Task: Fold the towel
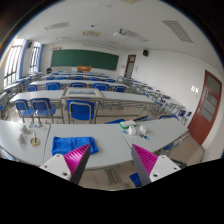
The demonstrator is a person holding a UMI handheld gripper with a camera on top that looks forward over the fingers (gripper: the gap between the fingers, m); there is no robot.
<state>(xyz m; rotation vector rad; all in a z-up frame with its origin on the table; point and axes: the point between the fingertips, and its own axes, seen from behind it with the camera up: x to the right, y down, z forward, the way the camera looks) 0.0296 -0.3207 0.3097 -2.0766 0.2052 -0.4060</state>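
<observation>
On the pale desk (100,140) just ahead of the left finger, lay the blue towel (68,147): soft, slightly rumpled, roughly rectangular, probably spread flat for folding. Hovered above and short of it, the gripper (113,161), fingers spread apart with nothing between, magenta pads (146,159) facing inward; likely held high for a view of the whole cloth. Sat further right on the desk, small pale clutter (137,127), too small to name. Stretched beyond, rows of blue chairs (80,108) toward a green chalkboard (85,60).
</observation>
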